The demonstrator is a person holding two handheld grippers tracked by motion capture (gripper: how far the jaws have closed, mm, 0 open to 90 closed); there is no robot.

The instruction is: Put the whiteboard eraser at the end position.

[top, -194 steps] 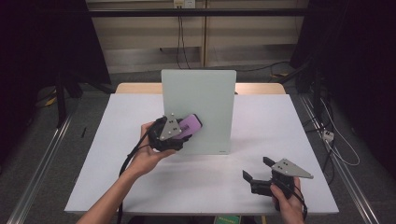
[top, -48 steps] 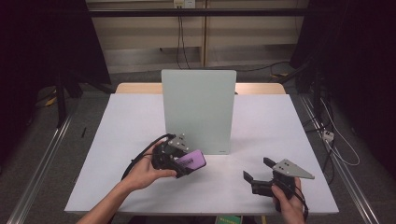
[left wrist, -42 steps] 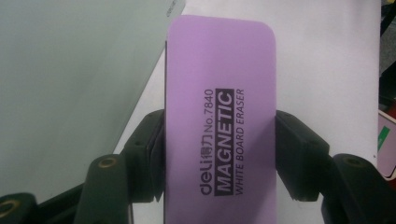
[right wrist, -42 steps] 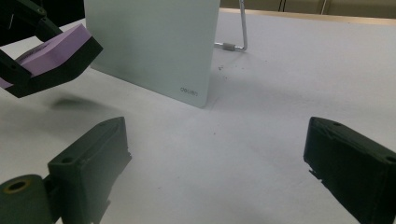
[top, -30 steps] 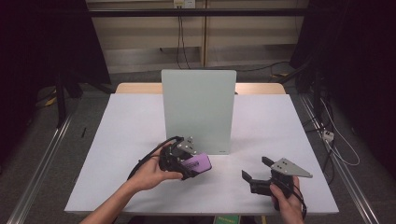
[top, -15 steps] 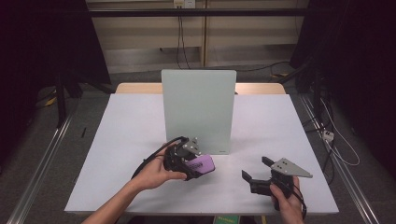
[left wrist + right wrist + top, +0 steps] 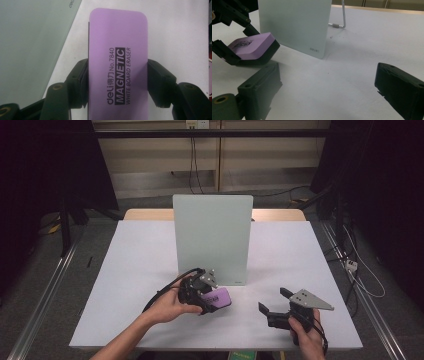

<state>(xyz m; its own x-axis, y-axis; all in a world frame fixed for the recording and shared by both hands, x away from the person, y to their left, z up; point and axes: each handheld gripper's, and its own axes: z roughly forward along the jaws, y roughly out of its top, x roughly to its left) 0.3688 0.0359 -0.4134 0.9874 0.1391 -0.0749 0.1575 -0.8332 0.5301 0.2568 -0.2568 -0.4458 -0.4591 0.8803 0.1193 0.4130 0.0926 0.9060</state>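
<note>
High view: left claw pinching a purple eraser low over the white table, just in front of the upright pale-green board; right claw spread and empty, resting near the front edge, well apart from the eraser. Left gripper view: both pads clamped on the long sides of the eraser, print readable as "deli No.7840 MAGNETIC WHITE BOARD ERASER"; board close at the left. Right gripper view: eraser tilted, dark felt side down, seemingly just off the table; small mirrored lettering at the board's lower corner, too small to make out. Likely risks: dropped from a tilt, a tumble onto its edge; swung too near, a knock against the board on its thin wire stand
</note>
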